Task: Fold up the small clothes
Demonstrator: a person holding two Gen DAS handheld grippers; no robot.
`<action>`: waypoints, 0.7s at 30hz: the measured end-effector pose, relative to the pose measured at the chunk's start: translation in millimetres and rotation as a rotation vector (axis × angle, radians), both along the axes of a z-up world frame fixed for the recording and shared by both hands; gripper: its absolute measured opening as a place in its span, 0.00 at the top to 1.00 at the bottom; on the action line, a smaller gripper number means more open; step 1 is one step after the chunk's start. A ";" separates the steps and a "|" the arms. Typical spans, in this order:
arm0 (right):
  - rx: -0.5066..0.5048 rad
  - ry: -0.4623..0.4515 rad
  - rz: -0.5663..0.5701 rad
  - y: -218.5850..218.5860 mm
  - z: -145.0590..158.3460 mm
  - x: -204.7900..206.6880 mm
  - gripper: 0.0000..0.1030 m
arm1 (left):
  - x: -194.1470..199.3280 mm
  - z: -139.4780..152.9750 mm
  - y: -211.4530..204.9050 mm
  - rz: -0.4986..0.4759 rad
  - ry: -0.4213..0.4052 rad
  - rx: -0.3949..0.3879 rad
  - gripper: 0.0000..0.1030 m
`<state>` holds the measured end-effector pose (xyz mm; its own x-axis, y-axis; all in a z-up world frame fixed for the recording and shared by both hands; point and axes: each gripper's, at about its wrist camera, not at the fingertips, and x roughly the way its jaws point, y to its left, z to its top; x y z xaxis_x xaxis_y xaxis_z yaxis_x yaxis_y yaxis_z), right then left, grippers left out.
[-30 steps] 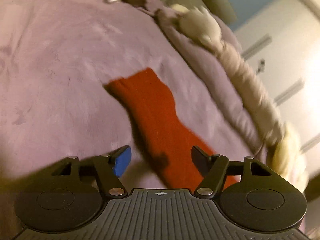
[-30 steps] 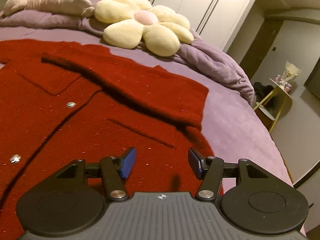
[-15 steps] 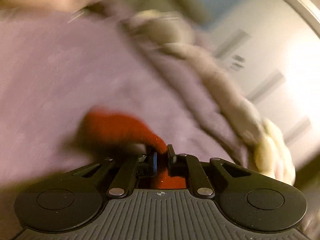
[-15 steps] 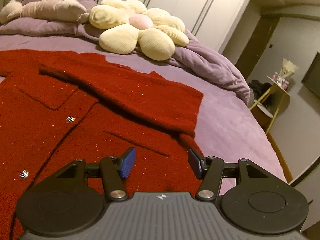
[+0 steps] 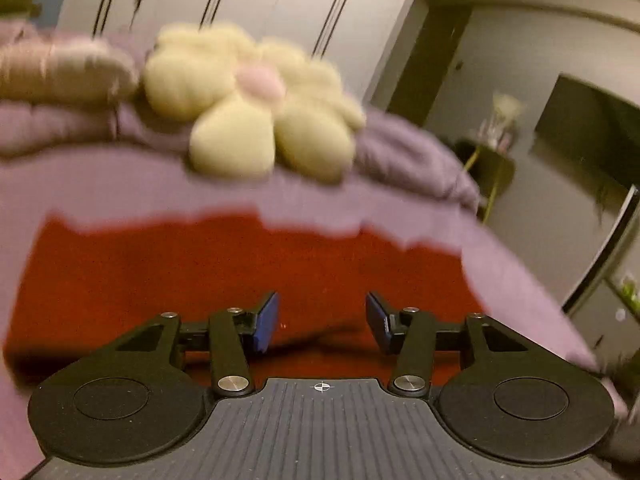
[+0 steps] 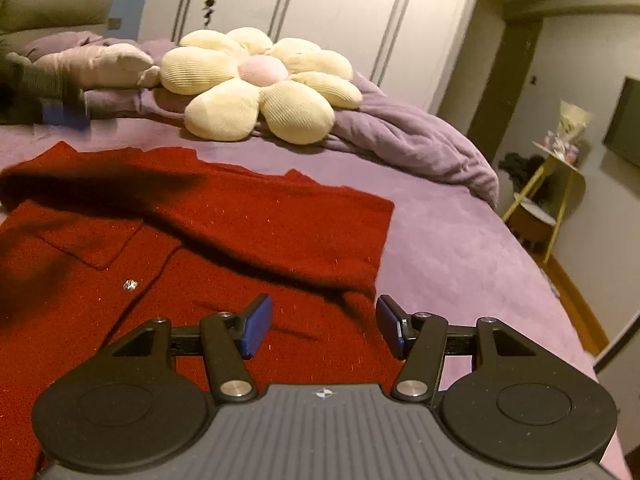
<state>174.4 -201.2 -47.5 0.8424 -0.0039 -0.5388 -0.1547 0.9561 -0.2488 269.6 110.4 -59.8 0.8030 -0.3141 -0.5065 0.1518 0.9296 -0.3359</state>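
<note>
Nearest, the right gripper (image 6: 324,326) stands parted and empty, low over the front panel of the red knitted cardigan with silver buttons (image 6: 224,240), which lies spread on the purple plush bedspread (image 6: 448,240). One sleeve is folded across the chest; its cuff edge lies just ahead of the right pad.

The left gripper (image 5: 322,322) hangs over the same garment, its jaws opening with nothing between them. That view is smeared by motion, so the edges of the cloth beneath it cannot be read with confidence.

Risks, as judged:
- A grasp made from the blurred view may pinch two layers, or bedspread with the knit, and drag the garment askew.
- The folded sleeve is loose; catching its cuff could pull the fold open.
- The knit is soft and may sag or stretch if lifted by one corner.

Farther off, the cream flower-shaped corduroy cushion (image 6: 260,84) sits well apart, clear of the work.
</note>
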 end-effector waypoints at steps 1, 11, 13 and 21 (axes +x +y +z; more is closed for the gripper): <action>0.007 0.002 0.018 1.5 0.7 5.3 0.45 | -5.7 -12.3 4.2 0.031 0.032 -0.013 0.49; 0.507 0.234 0.148 42.6 -12.1 119.8 0.50 | -38.8 -42.9 83.9 0.368 0.152 0.080 0.39; 0.625 0.295 0.113 47.8 -20.8 146.3 0.50 | -41.9 -46.0 94.5 0.396 0.156 0.061 0.36; 0.774 0.410 0.054 72.9 -54.5 183.7 0.81 | -26.6 -54.9 109.4 0.421 0.181 0.044 0.37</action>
<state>358.2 -128.2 -101.9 0.5705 0.5222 -0.6339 -0.1399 0.8223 0.5515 243.0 219.7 -114.8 0.7537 0.0457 -0.6556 -0.2997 0.9118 -0.2809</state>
